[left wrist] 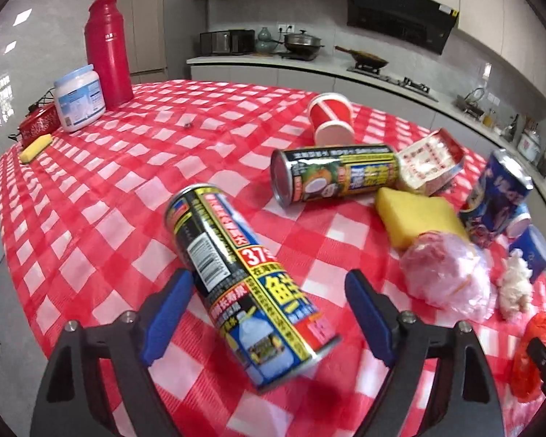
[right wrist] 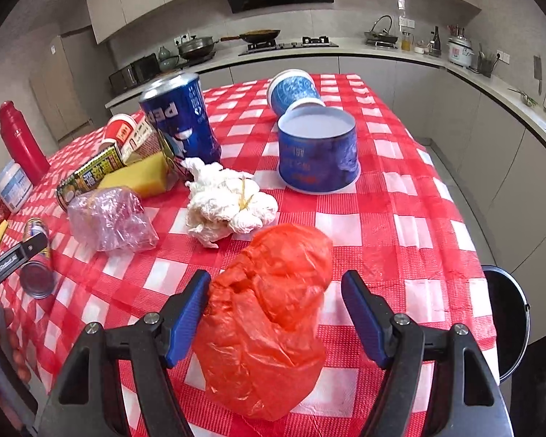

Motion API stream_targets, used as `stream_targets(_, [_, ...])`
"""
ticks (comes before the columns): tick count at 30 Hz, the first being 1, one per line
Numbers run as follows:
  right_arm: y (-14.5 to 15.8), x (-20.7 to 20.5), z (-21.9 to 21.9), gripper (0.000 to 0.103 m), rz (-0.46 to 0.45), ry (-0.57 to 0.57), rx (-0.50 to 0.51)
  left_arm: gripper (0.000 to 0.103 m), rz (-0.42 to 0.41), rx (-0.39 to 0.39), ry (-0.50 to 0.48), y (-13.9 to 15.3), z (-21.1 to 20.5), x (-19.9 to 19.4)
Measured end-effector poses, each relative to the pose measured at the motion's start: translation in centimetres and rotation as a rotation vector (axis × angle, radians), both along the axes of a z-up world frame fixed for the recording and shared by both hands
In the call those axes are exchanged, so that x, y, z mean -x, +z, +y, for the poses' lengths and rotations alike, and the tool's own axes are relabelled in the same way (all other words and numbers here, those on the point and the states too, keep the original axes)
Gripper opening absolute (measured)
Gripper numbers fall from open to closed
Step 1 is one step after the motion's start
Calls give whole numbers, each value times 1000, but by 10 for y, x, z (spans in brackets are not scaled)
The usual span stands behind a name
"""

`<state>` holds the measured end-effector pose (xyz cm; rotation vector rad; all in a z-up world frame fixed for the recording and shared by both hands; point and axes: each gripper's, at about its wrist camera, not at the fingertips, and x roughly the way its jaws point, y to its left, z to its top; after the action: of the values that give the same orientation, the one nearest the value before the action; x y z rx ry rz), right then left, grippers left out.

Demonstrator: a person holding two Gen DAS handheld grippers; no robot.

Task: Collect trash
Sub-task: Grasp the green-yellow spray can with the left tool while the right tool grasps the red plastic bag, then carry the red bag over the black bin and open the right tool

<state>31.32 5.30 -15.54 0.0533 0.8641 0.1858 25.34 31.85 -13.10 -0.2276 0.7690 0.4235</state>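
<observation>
A black and yellow drink can lies on its side on the red checked tablecloth, between the fingers of my left gripper. The left pad is at the can's side and the right pad stands apart, so the jaws are open. A crumpled red plastic bag rests on the cloth between the fingers of my right gripper, which is open with a gap at its right pad. Beyond lie a white tissue wad, a pink bag, a blue Pepsi can and a blue tub.
A second can, a red paper cup, a carton and a yellow sponge lie mid-table. A red thermos and a white jar stand at the far left. A black bin sits past the table's right edge.
</observation>
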Motion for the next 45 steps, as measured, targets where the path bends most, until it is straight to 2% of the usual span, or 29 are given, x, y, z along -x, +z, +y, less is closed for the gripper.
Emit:
stream_targets(1, [0, -1, 0, 76, 1, 2, 2, 80, 4, -2, -3, -2, 1, -2])
stream_targets(2, [-1, -2, 1, 76, 1, 3, 4, 68, 10, -4, -16, -4, 1, -4])
stream_targets(3, [-1, -3, 0, 73, 2, 6, 4, 64, 1, 11, -42, -4, 2, -4])
stream_targets(4, [-2, -4, 0, 67, 6, 14, -2, 62, -1, 15, -54, -3, 2, -2])
stream_targets(5, [-3, -6, -1, 54, 14, 19, -5, 60, -2, 13, -68, -3, 2, -1])
stream_targets(7, [-2, -6, -2, 53, 13, 14, -5, 58, -8, 18, -103, -2, 4, 2])
stream_targets(11, [-2, -5, 0, 53, 7, 11, 9, 58, -3, -2, -168, -2, 6, 6])
stream_targets(15, [-6, -2, 2, 68, 16, -2, 23, 62, 20, -3, -165, -5, 9, -4])
stream_targets(19, [-8, 6, -3, 70, 23, -19, 16, 65, 41, -10, -167, -13, 11, -9])
stream_targets(21, [-8, 8, -4, 70, 22, -18, 11, 61, 42, 8, -178, -16, 12, -9])
stream_targets(22, [-8, 9, -5, 68, 22, -14, -3, 60, 38, 7, -172, -16, 13, -8])
stream_targets(23, [-7, 9, -6, 42, 23, -7, -19, 57, 37, 4, -168, -15, 13, -7])
stream_targets(24, [-5, 9, -6, 38, 23, -9, -24, 55, 27, 15, -166, -15, 16, -4])
stream_targets(36, [21, 12, 1, 37, -23, -3, -29, 54, -82, 26, -201, 11, 7, 39])
stream_targets(45, [26, 17, -19, 37, -34, -33, -29, 54, -99, 42, -289, 19, -32, 36])
